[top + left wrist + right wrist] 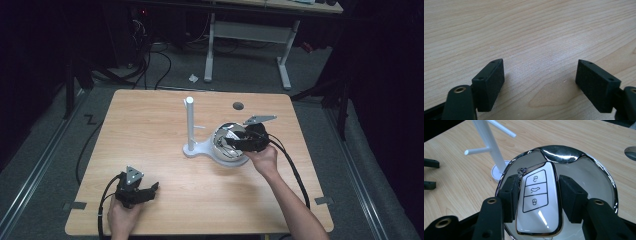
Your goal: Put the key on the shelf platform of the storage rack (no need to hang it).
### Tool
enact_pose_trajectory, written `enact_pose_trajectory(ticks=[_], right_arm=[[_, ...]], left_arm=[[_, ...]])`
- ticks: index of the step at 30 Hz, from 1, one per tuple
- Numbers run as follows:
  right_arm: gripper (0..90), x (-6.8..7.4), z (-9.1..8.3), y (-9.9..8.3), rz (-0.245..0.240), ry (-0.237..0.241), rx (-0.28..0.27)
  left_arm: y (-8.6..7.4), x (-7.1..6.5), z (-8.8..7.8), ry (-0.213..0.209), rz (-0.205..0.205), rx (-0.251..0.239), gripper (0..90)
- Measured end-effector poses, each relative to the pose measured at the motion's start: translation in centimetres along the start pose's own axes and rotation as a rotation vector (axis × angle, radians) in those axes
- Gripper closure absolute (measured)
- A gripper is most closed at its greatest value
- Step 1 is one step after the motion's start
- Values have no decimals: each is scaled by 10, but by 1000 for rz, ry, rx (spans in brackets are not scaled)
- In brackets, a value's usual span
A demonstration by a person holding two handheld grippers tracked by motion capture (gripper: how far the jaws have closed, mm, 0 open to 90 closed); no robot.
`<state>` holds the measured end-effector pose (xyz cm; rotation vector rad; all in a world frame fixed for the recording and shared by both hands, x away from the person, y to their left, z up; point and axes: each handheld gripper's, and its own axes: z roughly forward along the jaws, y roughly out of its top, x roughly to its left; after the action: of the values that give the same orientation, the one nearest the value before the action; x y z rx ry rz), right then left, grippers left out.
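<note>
Pale woodgrain table (150, 145); glossy white key fob (537, 202) between right gripper (539, 197) pads.

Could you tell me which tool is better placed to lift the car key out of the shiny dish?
The right tool: its jaws already sit on either side of the white car key inside the chrome dish. The left tool rests open near the table's front edge, far from the dish.

Table (165, 125): stand (190, 131) near centre, post upright. Bowl (231, 159) just right of stand base, touching it. Key fob (539, 202) lies in bowl, between jaws of right gripper (539, 197), which reaches in from the right. Left gripper (145, 192) at near left edge, well apart from stand, over bare table. Hole (238, 106) in tabletop far of bowl.
</note>
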<state>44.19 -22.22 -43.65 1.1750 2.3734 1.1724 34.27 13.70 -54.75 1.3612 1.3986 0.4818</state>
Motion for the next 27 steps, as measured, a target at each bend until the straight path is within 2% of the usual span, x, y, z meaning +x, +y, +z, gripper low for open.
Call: enact_pose_trajectory(ticks=[2, 3, 4, 6, 8, 14, 20, 27], right_arm=[[525, 0, 2, -1, 0, 0, 1], [730, -2, 6, -3, 8, 5, -2], [735, -3, 6, -5, 10, 21, -24], [744, -7, 8, -8, 49, 36, -41], [755, -8, 12, -11, 55, 30, -30], [757, -7, 16, -15, 45, 18, -13], [720, -6, 12, -15, 22, 0, -17], [636, -12, -9, -16, 22, -43, -32]], left_arm=[[0, 0, 0, 0, 0, 0, 236], [0, 0, 0, 0, 0, 0, 236], [0, 0, 0, 0, 0, 0, 236], [0, 0, 0, 0, 0, 0, 236], [0, 0, 0, 0, 0, -1, 236], [0, 0, 0, 0, 0, -1, 236], [0, 0, 0, 0, 1, 0, 236], [0, 0, 0, 0, 1, 0, 236]])
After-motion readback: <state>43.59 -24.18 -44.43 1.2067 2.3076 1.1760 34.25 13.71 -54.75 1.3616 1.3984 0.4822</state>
